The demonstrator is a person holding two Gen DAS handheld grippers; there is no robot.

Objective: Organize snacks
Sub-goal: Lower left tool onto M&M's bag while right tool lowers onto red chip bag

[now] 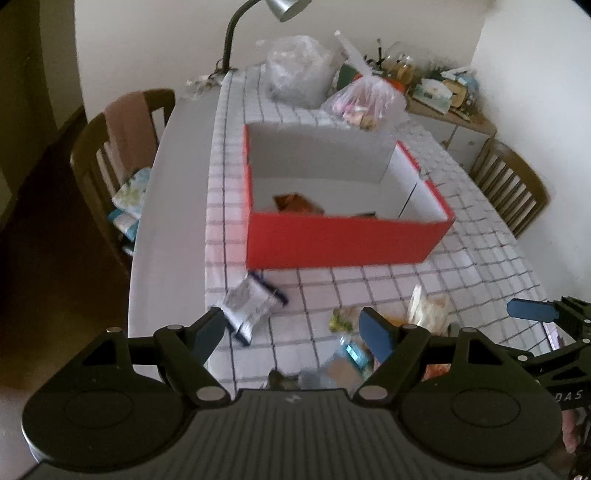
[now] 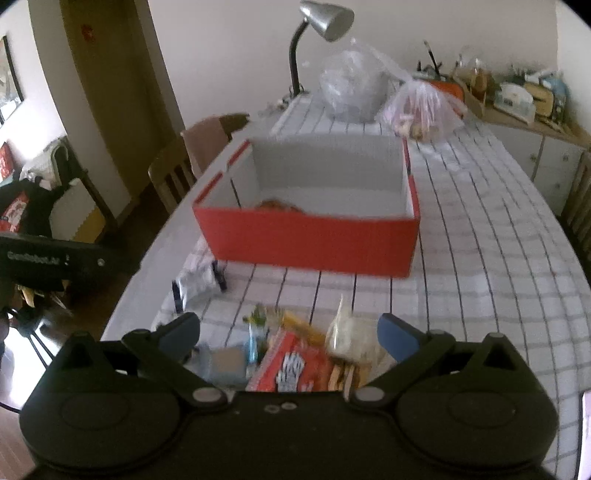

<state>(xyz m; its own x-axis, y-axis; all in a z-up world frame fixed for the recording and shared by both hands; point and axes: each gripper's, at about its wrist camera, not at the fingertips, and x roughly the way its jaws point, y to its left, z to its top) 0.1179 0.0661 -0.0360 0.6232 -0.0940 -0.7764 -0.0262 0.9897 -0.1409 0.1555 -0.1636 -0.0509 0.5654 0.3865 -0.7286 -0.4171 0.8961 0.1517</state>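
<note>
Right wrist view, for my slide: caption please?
Open right gripper above loose snack packets, facing the red box.

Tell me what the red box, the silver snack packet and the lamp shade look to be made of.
Red box: likely cardboard, matte red outside, plain white inside, with folded flap seams.
Silver snack packet: seemingly foil or metallised plastic film, crinkled and shiny.
Lamp shade: probably brushed or painted metal, with a soft grey sheen.

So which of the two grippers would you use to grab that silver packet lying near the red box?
Probably the left hand-held gripper. Its open jaws are already next to the silver snack packet, whose corner sits beside one finger. The right hand-held gripper, also open, hovers over the red snack pack instead.
</note>
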